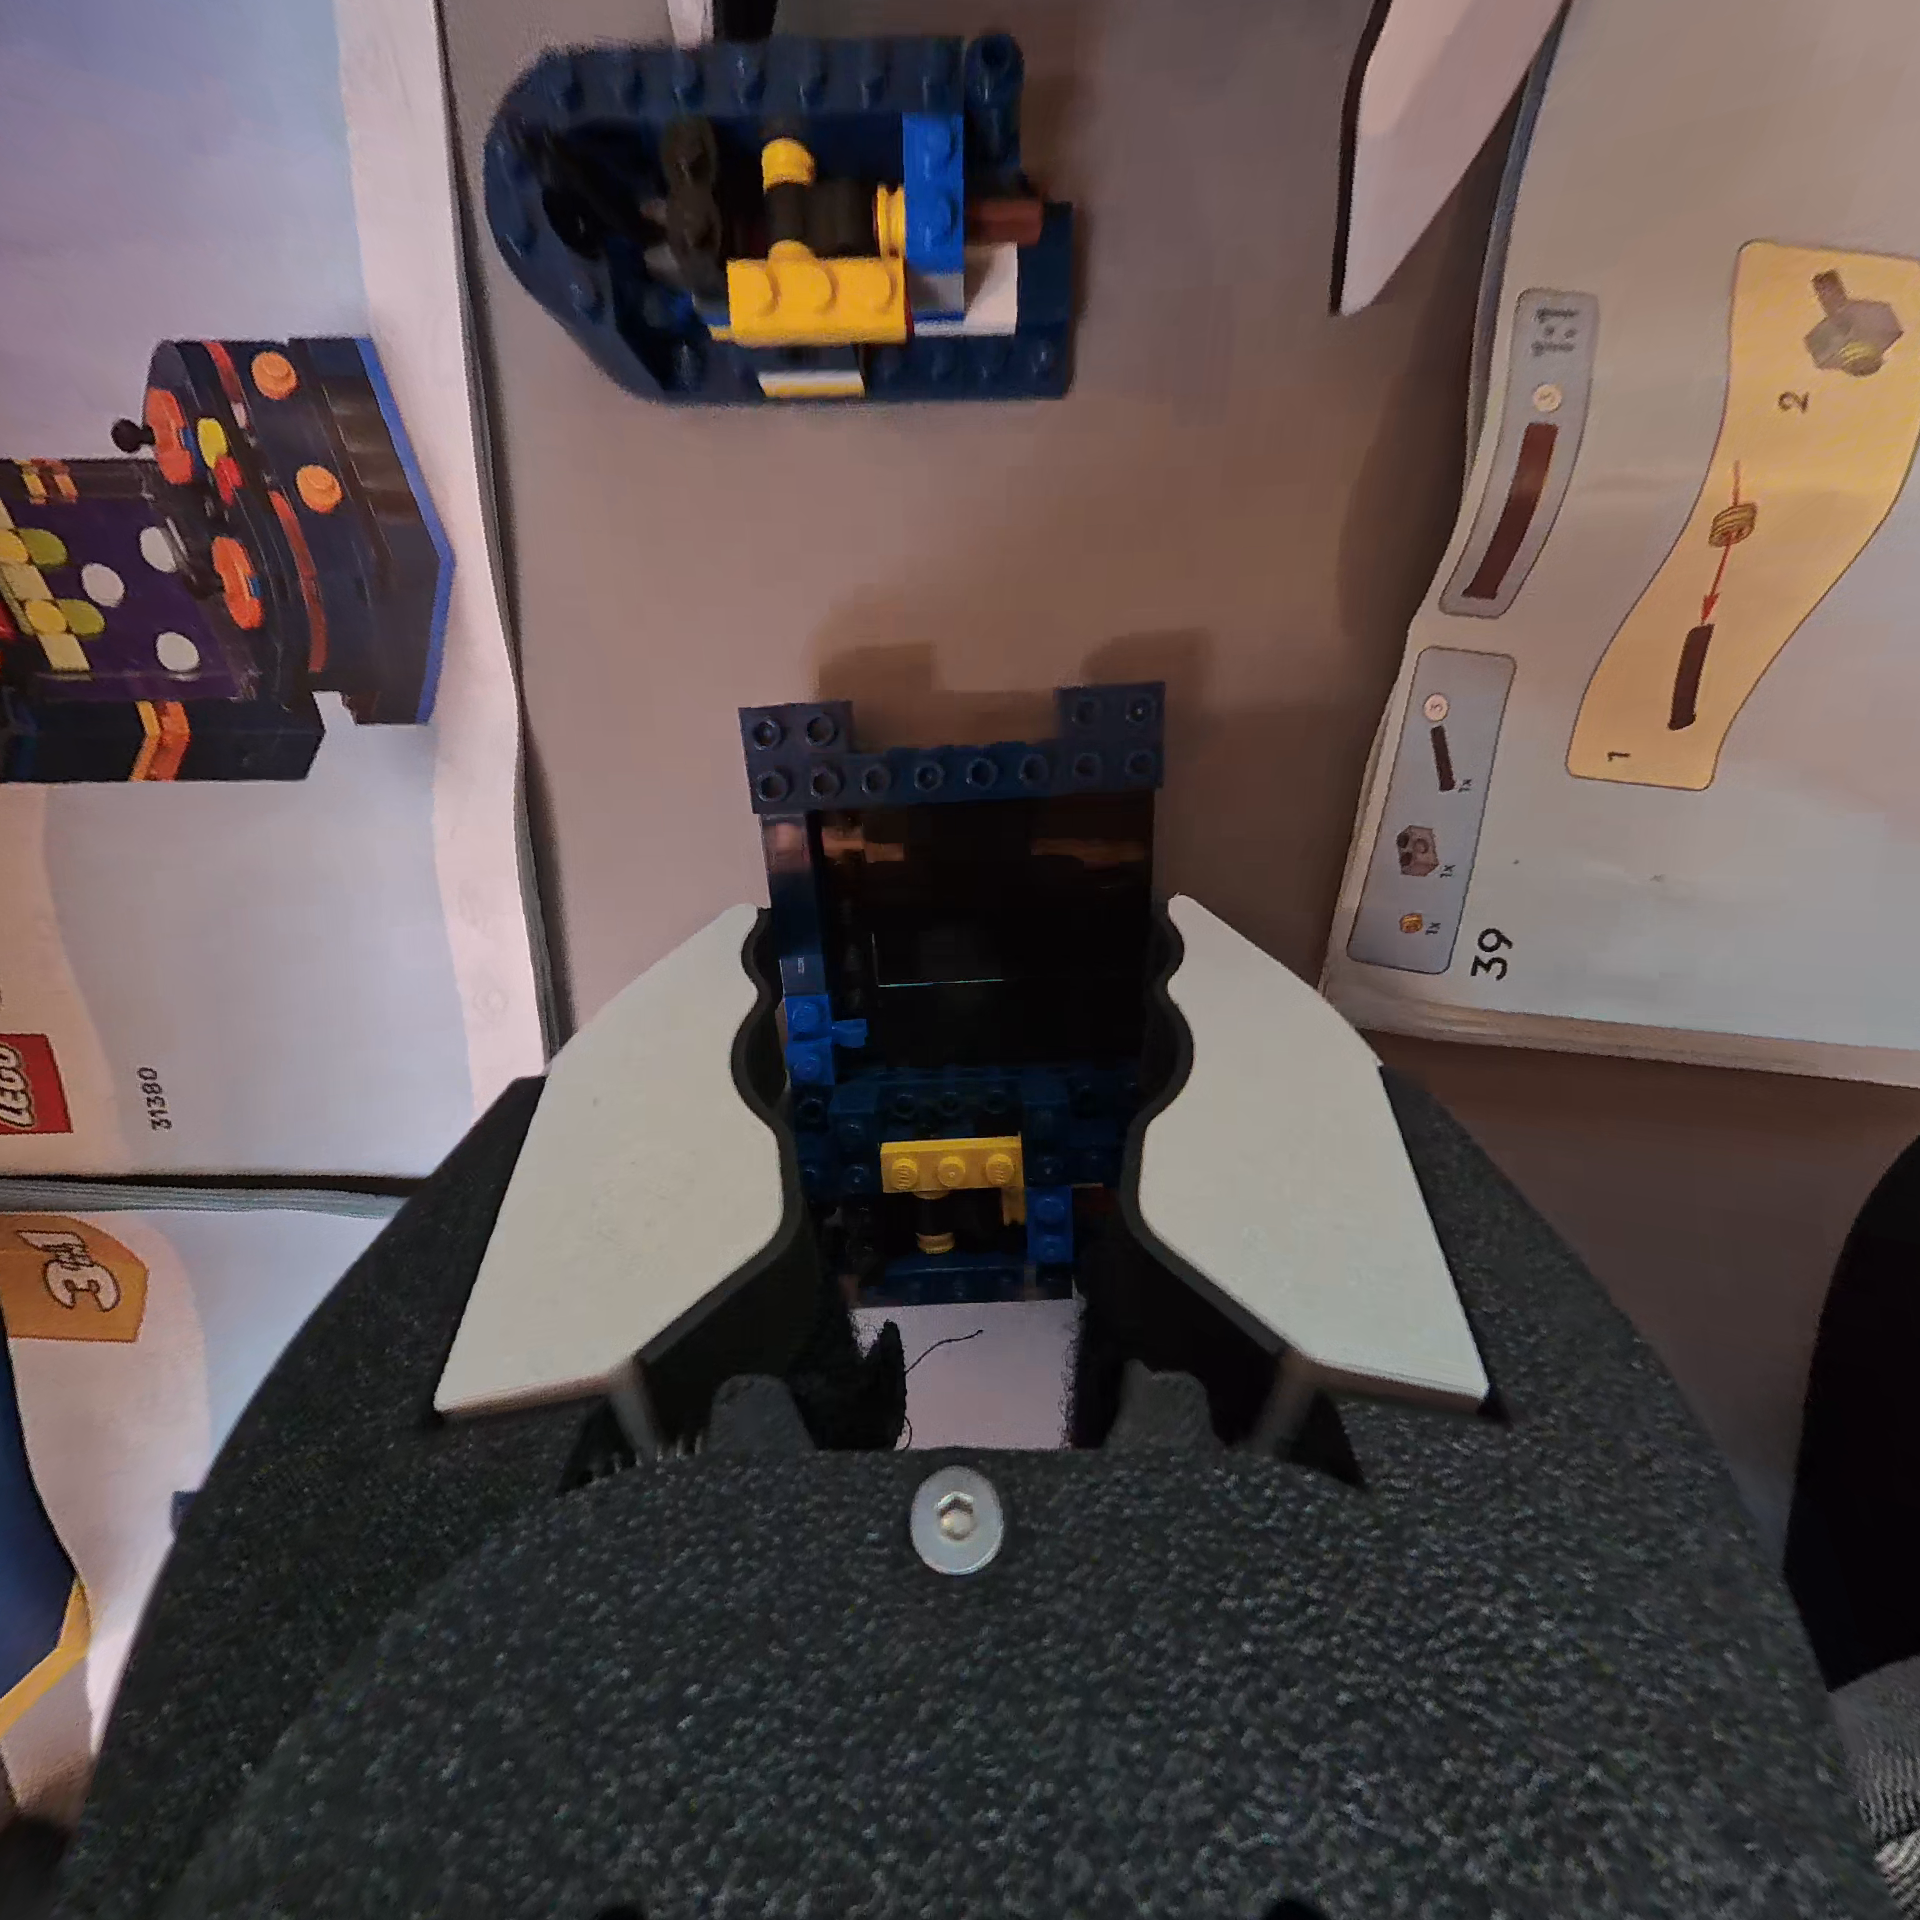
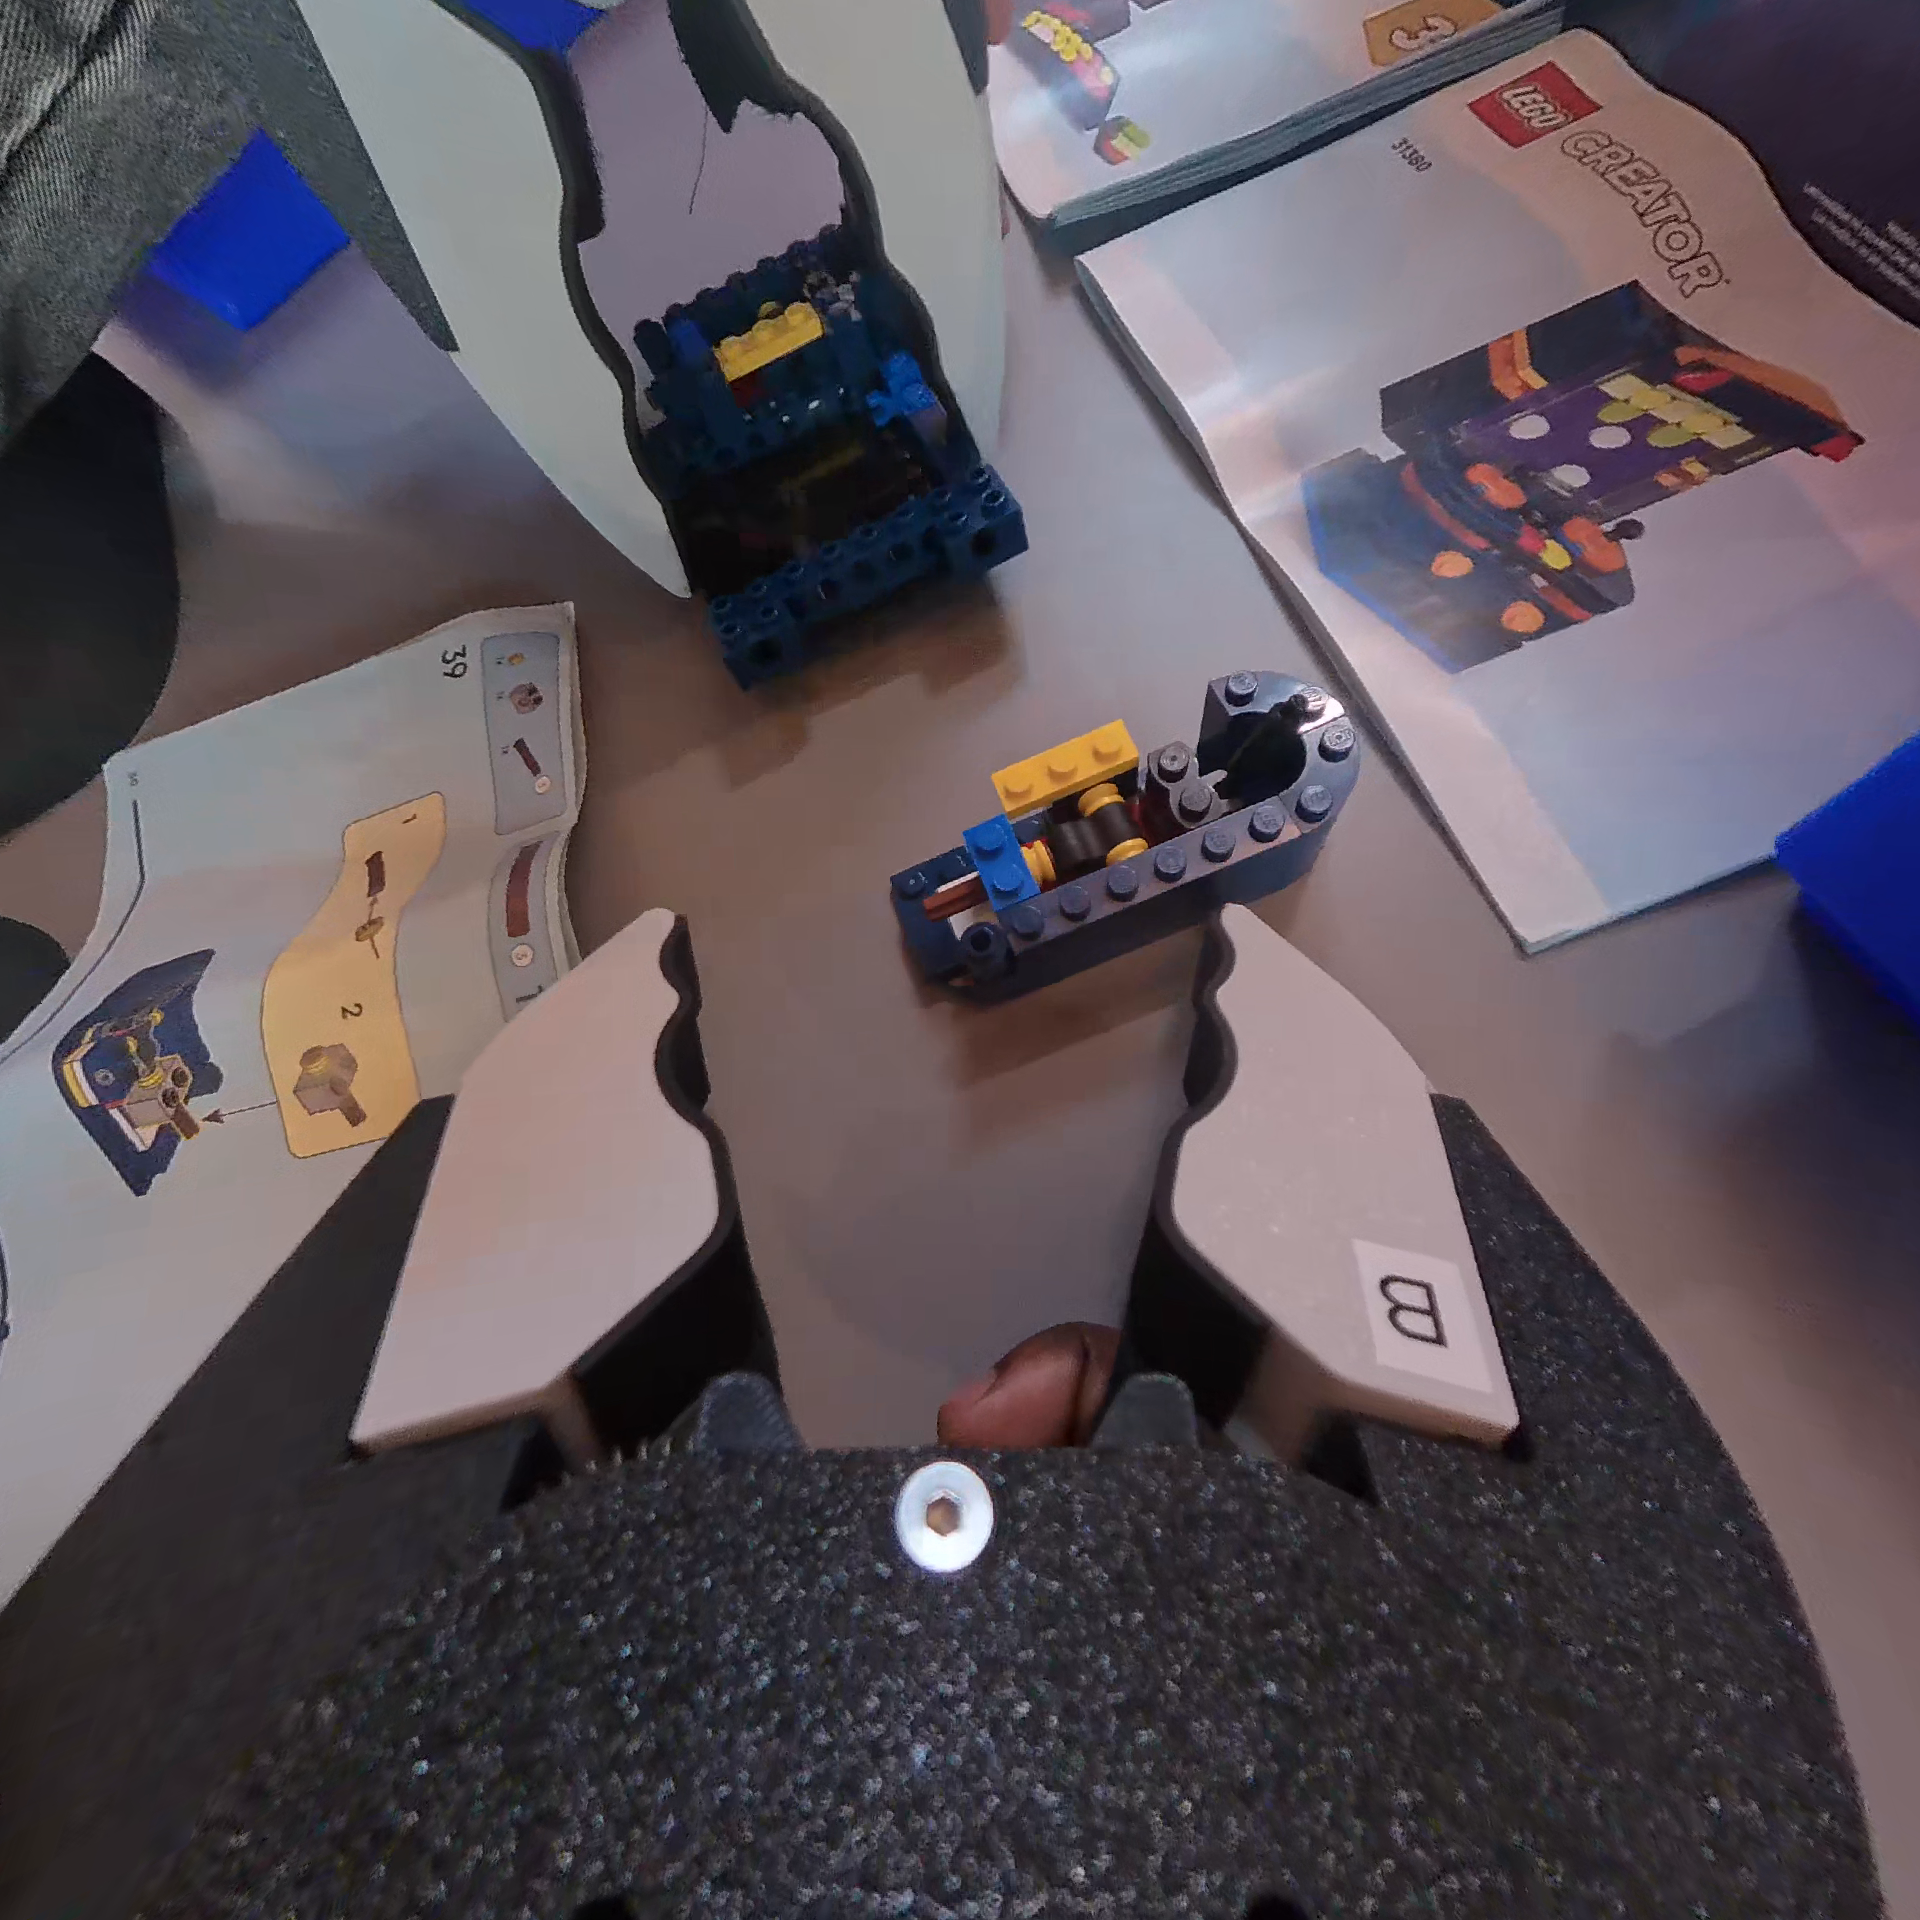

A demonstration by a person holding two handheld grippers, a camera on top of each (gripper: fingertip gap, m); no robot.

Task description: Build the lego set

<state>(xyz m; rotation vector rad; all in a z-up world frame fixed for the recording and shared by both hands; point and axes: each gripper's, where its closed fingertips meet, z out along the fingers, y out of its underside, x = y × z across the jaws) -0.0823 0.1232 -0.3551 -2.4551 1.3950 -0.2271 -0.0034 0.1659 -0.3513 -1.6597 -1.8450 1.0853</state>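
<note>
My left gripper (image 1: 966, 914) is shut on a dark blue brick build (image 1: 966, 790) with a black panel and a yellow plate, and both pads press on its sides. The right wrist view shows that build (image 2: 831, 468) resting on the grey table (image 2: 831, 1091) between the left gripper's white fingers (image 2: 468, 260). My right gripper (image 2: 945, 925) is open and empty above the table. A second, curved dark blue build (image 2: 1122, 831) with yellow, blue and black parts lies just ahead of its right fingertip, untouched. It also shows in the left wrist view (image 1: 779, 218).
A closed instruction booklet (image 2: 1558, 468) lies to the right, with more booklets (image 2: 1247, 104) behind it. An open instruction page (image 2: 312, 883) lies to the left. A blue box (image 2: 1860, 862) sits at the right edge. A person's fingertip (image 2: 1039, 1382) shows under my right gripper. Tip to tip, the grippers are about 10 centimeters apart.
</note>
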